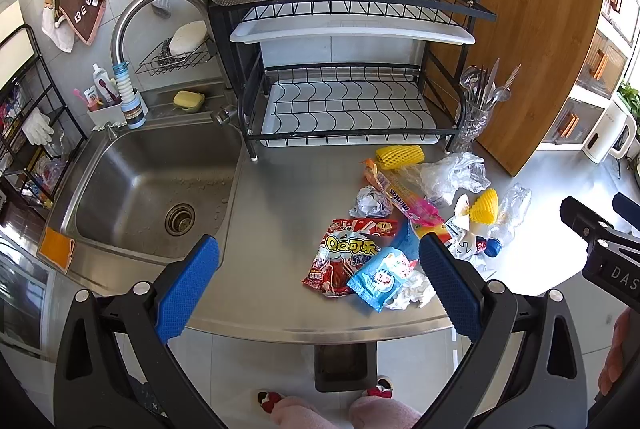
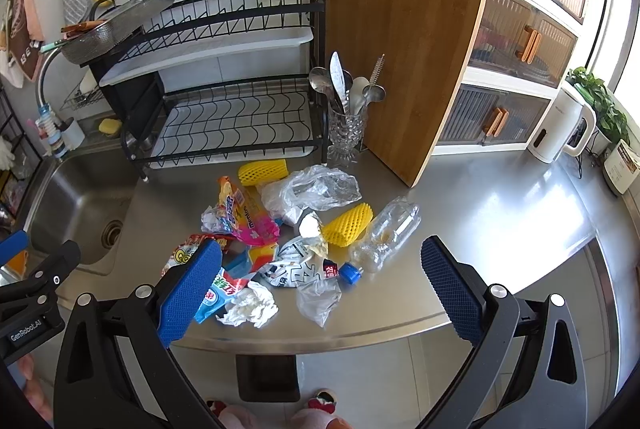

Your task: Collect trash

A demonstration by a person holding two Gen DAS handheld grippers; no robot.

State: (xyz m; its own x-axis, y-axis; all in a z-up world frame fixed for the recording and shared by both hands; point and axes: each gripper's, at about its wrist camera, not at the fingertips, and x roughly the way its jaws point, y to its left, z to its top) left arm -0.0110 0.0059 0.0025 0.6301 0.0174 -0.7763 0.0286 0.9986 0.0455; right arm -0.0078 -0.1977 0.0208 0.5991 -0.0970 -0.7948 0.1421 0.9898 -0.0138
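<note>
A heap of trash lies on the steel counter (image 1: 280, 197): a red snack bag (image 1: 344, 257), a blue wet-wipe pack (image 1: 378, 279), crumpled tissue (image 2: 250, 307), a pink Mentos wrapper (image 2: 250, 221), two yellow foam nets (image 2: 346, 225) (image 1: 400, 157), a clear plastic bag (image 2: 316, 189) and a crushed clear bottle (image 2: 386, 235) with a blue cap. My left gripper (image 1: 318, 285) is open above the counter's front edge, left of the heap. My right gripper (image 2: 320, 291) is open above the heap's near side, empty.
A steel sink (image 1: 148, 185) is at the left. A black dish rack (image 1: 348, 101) stands behind the heap, with a glass utensil holder (image 2: 346, 133) and a wooden cutting board (image 2: 404, 29) beside it. A white kettle (image 2: 562, 125) is far right. A dark bin (image 2: 268, 377) stands on the floor below the counter edge.
</note>
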